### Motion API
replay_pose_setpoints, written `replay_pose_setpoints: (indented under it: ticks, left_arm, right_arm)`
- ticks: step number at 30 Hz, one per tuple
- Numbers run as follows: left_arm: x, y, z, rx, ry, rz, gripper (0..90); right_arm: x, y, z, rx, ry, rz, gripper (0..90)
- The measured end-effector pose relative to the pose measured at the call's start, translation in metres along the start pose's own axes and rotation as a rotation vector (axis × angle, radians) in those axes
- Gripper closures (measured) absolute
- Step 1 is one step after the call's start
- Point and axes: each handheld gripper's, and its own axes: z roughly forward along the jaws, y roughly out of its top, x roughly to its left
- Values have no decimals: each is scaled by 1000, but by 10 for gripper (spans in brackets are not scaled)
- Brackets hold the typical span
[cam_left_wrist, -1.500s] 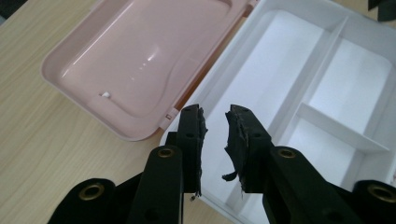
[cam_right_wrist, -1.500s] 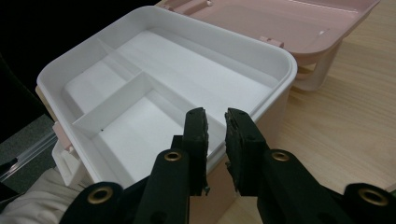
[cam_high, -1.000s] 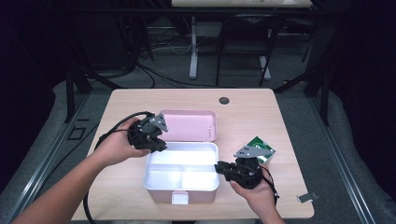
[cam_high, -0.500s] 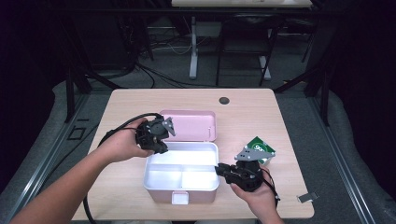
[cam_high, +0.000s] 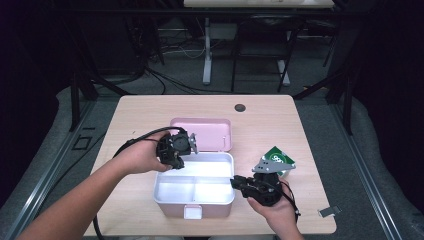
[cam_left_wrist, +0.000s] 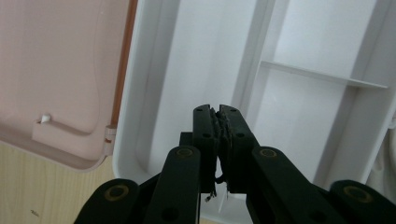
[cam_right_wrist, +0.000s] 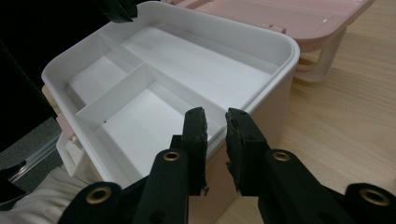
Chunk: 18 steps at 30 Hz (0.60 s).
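A pink box stands open on the table, its lid (cam_high: 202, 132) (cam_left_wrist: 60, 70) (cam_right_wrist: 280, 11) folded back and its white divided tray (cam_high: 200, 172) (cam_left_wrist: 205, 56) (cam_right_wrist: 187, 56) holding nothing. My left gripper (cam_high: 175, 159) (cam_left_wrist: 215, 109) hangs over the tray's back-left corner. Its jaws have just been closing and now stand shut with nothing between them. My right gripper (cam_high: 235, 181) (cam_right_wrist: 215, 116) is at the tray's right rim, one jaw inside and one outside, shut on that rim.
A green packet (cam_high: 280, 159) lies on the table right of the box, behind my right hand. A small black round thing (cam_high: 240, 107) sits near the far edge. A small metal piece (cam_high: 327, 212) lies at the table's front right corner.
My left gripper has moved to the right, from beside the lid to over the tray's back-left corner, and its jaws have come together. The right gripper has stayed put.
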Motion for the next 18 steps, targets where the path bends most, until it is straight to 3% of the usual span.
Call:
replay_pose_setpoints:
  ticks: [18]
  left_arm:
    - [-14,19,13,56,-40,80,820]
  right_arm:
    - [0,-1,0,0,6,-3,775]
